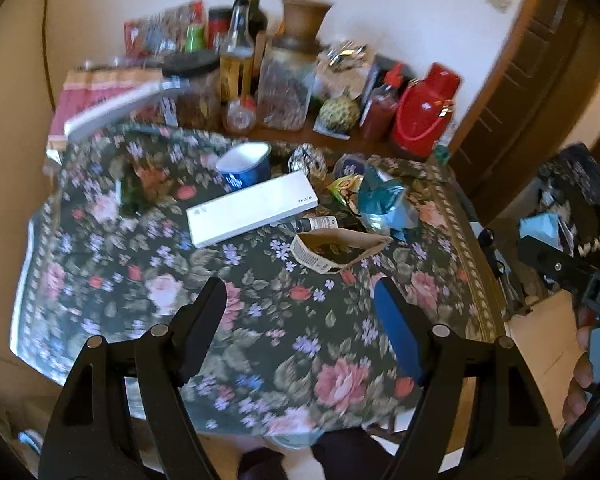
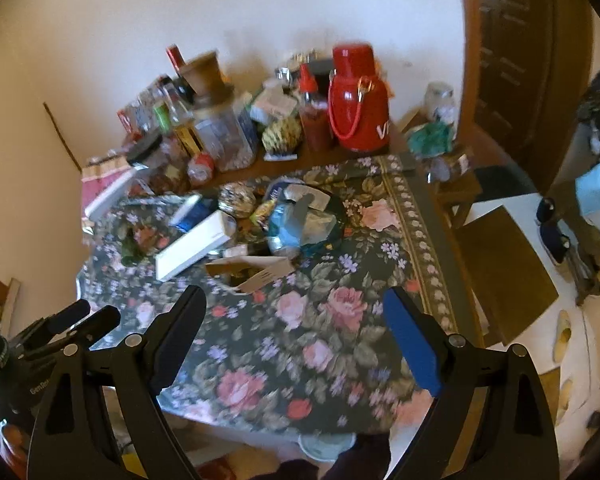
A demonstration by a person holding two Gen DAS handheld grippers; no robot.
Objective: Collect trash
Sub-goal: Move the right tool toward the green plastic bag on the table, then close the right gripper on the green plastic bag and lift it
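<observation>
A heap of trash lies mid-table on the floral tablecloth (image 1: 284, 344): a torn brown paper pouch (image 1: 336, 248), a crumpled blue wrapper (image 1: 380, 200), a yellow-green wrapper (image 1: 344, 186), a foil ball (image 1: 308, 160) and a small bottle (image 1: 320, 223). Beside them are a flat white box (image 1: 252, 208) and a blue cup (image 1: 246, 168). My left gripper (image 1: 299, 286) hovers open just short of the pouch, nothing between its fingers. In the right wrist view my right gripper (image 2: 295, 294) is open too, above the cloth in front of the pouch (image 2: 252, 272) and the blue wrapper (image 2: 296, 228).
Bottles, jars and a red thermos jug (image 1: 428, 112) crowd the back of the table against the wall. A wooden door (image 2: 520, 60) stands at the right. Right of the table's edge a brown board (image 2: 504, 268) lies lower down, with clutter beyond it.
</observation>
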